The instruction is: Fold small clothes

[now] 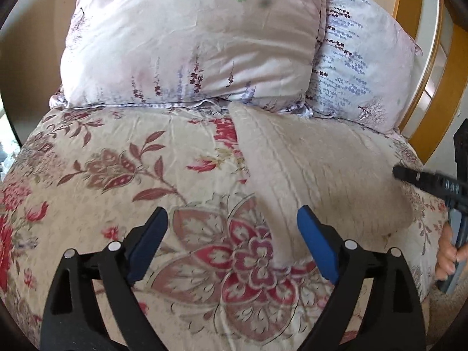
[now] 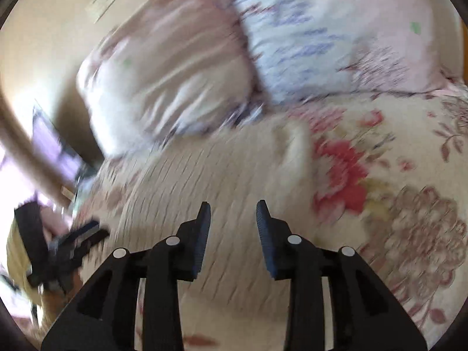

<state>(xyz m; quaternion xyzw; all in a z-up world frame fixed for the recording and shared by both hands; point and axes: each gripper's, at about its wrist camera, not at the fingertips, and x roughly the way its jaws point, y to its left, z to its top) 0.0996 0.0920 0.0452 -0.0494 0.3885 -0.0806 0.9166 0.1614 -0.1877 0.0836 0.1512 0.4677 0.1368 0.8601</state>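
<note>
A small beige ribbed garment (image 1: 316,169) lies flat on the floral bedspread (image 1: 122,175), right of centre in the left wrist view. My left gripper (image 1: 232,228) is open and empty, hovering over the garment's near left edge. My right gripper (image 1: 400,172) enters from the right, over the garment's right edge. In the blurred right wrist view the garment (image 2: 204,175) fills the middle, and my right gripper (image 2: 233,219) is open and empty above it. The left gripper (image 2: 79,239) shows at the far left.
Two floral pillows (image 1: 190,38) (image 1: 356,58) lie at the head of the bed, just behind the garment. A wooden headboard (image 1: 438,93) stands at the right. The bedspread (image 2: 395,175) extends on both sides of the garment.
</note>
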